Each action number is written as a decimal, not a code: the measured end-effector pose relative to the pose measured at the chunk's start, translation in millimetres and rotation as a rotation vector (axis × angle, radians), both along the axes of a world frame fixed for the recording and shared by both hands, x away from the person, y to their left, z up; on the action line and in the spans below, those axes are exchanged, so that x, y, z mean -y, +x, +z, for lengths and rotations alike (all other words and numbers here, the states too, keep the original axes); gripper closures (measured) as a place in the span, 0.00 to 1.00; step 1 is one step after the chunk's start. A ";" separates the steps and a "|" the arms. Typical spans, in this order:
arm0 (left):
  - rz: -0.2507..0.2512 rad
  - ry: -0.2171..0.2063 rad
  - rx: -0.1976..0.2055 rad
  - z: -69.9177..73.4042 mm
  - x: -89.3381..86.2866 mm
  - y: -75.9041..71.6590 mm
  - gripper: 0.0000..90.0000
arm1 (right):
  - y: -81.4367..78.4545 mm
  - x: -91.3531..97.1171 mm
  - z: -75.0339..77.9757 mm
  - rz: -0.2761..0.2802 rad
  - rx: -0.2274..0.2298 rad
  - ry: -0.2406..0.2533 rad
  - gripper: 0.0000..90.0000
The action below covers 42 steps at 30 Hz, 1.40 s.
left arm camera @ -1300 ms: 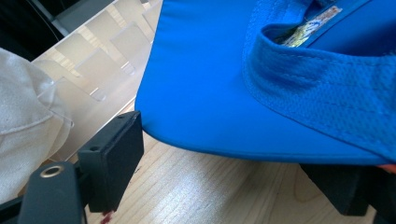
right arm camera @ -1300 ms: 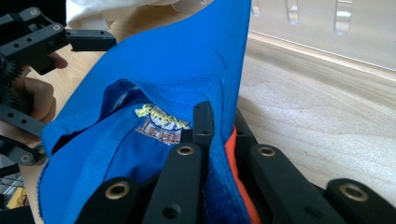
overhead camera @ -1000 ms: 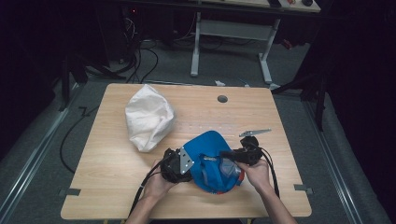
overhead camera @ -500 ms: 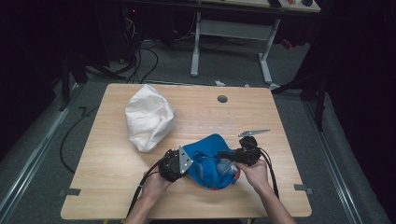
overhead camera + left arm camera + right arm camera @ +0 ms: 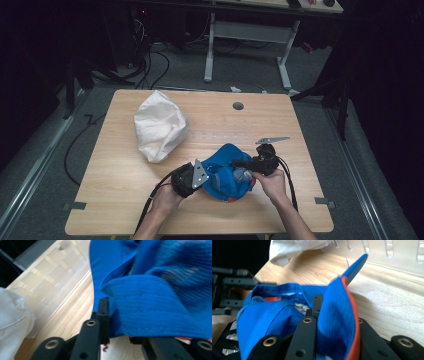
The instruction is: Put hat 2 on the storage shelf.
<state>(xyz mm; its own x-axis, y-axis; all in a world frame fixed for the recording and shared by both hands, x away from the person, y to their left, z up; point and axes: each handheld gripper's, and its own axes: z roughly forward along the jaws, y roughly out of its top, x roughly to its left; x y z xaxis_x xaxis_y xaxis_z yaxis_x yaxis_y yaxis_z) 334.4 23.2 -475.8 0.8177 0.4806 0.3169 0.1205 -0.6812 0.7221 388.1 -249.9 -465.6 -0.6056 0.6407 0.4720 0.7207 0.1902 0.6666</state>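
Low and centre in the high view, the blue garment [image 5: 227, 170] lies bunched on the desk [image 5: 120, 195] and has shrunk from a wider spread into a tighter heap, so the folding looks to be moving along. The left hand-held gripper [image 5: 117, 322] has just been closing its jaws, which now pinch a thick blue hem. The right hand-held gripper [image 5: 334, 315] clamps a blue, orange-edged flap, its jaws easing slightly apart. A white cloth [image 5: 159, 126] sits upper left.

White bag [image 5: 159, 127] blocks the table's [image 5: 310, 200] far-left; blue garment [image 5: 227, 172] fills the near centre between both hands. Bare wood open far right and along the near-left edge.
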 end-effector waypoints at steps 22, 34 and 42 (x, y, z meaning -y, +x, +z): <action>-0.110 -0.022 -0.085 16.3 1.4 -6.3 0.96 | 6.2 30.6 14.1 -0.254 0.096 0.150 0.48; -0.073 -0.101 -0.115 18.7 -7.3 1.7 0.96 | -3.8 50.8 -7.4 -0.353 0.147 -0.020 0.46; -0.031 -0.222 -0.147 26.0 -21.3 14.3 0.95 | -7.0 53.2 -51.1 -0.416 0.161 -0.276 0.45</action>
<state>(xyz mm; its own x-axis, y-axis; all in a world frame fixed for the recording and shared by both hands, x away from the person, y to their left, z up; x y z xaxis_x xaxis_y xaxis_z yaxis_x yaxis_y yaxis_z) 348.7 44.5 -449.8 0.8625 0.4991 0.0835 0.2165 -0.5130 0.8306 381.1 -303.1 -516.7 -0.3244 0.9299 0.1736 0.6654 0.0939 0.7405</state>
